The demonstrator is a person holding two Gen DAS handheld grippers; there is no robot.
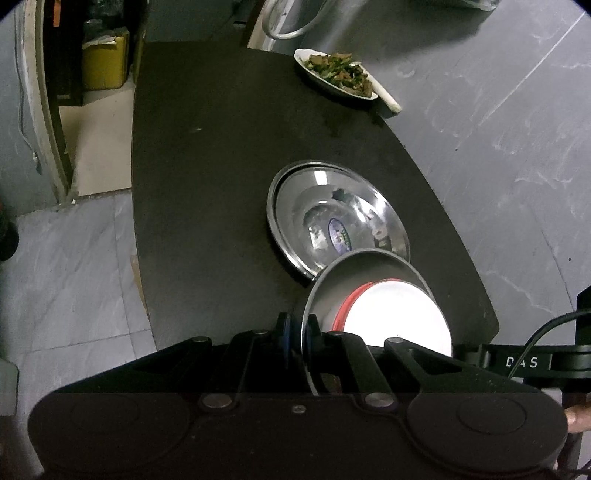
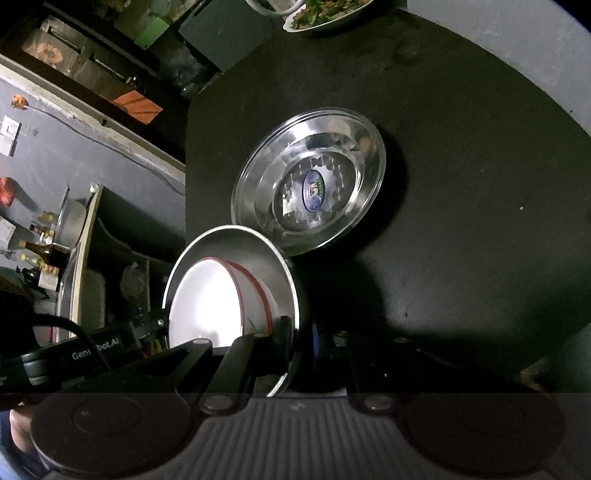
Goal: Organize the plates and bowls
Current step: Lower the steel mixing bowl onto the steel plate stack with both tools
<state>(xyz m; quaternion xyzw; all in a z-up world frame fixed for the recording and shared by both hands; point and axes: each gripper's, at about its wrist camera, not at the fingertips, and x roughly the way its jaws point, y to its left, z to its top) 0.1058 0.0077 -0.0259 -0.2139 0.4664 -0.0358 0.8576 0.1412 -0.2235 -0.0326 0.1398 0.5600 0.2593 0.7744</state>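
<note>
A steel bowl [image 1: 369,269] [image 2: 258,247] hangs tilted above the near edge of the black table [image 1: 221,147] [image 2: 461,184]. Nested inside it is a white bowl with a red rim [image 1: 399,321] [image 2: 210,302]. My left gripper [image 1: 299,326] is shut on the steel bowl's rim on one side. My right gripper [image 2: 299,332] is shut on the rim on the opposite side. Just beyond the bowl, stacked shiny steel plates [image 1: 325,206] [image 2: 266,192] lie flat on the table, the top one with a blue sticker in its middle.
A white plate of cooked greens [image 1: 336,74] [image 2: 321,14] sits at the table's far edge. A yellow box [image 1: 105,62] and shelves stand off the table's left side, above a grey tiled floor [image 1: 74,258]. A shelf with bottles [image 2: 44,251] stands at the left.
</note>
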